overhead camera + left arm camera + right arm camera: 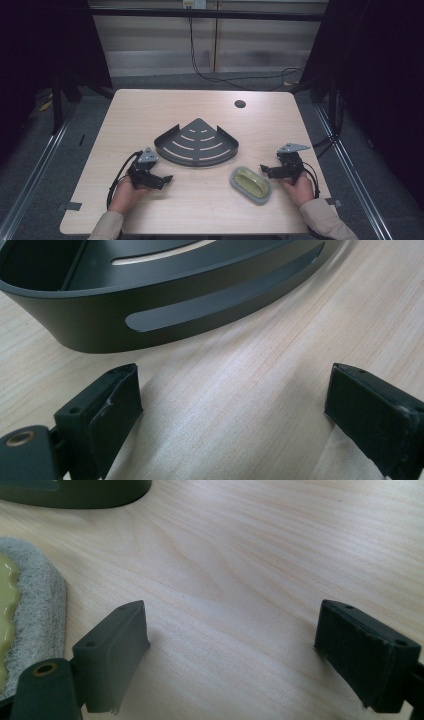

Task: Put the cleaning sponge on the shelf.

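Both claws gape wide and empty: left claw (pixel 167 178) lower left near the corner shelf (pixel 196 142), right claw (pixel 263 170) beside the sponge (pixel 250 184) on the desk (pixel 150 107).

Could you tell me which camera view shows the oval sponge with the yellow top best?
The high view: the whole grey-edged oval sponge with the yellow top lies on the table. The right gripper view catches just its edge.

I see a pale wooden table (pixel 150 107) with a round cable hole (pixel 240 104), grey carpeted floor (pixel 210 80) beyond it, a light panelled wall (pixel 150 40) behind, black cables (pixel 200 70) trailing down it, dark curtains (pixel 380 75) at both sides, dim even light.
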### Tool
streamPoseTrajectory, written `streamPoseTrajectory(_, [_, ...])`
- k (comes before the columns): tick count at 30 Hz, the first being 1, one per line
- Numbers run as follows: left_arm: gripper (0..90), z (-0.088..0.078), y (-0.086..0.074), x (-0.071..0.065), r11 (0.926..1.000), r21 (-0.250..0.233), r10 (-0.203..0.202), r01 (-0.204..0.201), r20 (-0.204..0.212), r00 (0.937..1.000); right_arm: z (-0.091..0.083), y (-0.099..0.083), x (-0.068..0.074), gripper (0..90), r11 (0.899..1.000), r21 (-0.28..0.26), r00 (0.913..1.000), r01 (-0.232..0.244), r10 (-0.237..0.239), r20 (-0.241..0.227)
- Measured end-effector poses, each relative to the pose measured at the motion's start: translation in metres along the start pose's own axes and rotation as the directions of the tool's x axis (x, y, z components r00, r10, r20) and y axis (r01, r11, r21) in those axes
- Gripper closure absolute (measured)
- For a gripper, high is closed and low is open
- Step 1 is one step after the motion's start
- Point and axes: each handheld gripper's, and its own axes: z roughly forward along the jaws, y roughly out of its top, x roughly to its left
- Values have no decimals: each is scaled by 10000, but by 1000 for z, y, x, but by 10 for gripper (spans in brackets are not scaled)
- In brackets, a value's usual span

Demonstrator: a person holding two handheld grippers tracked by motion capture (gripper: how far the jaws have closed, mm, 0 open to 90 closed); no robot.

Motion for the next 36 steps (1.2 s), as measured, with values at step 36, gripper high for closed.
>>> streamPoseTrajectory(36, [74, 0, 0, 0, 10000, 1, 8, -8, -7, 10000, -43, 84, 27, 327, 9151, 3602, 9756, 1814, -1214, -1829])
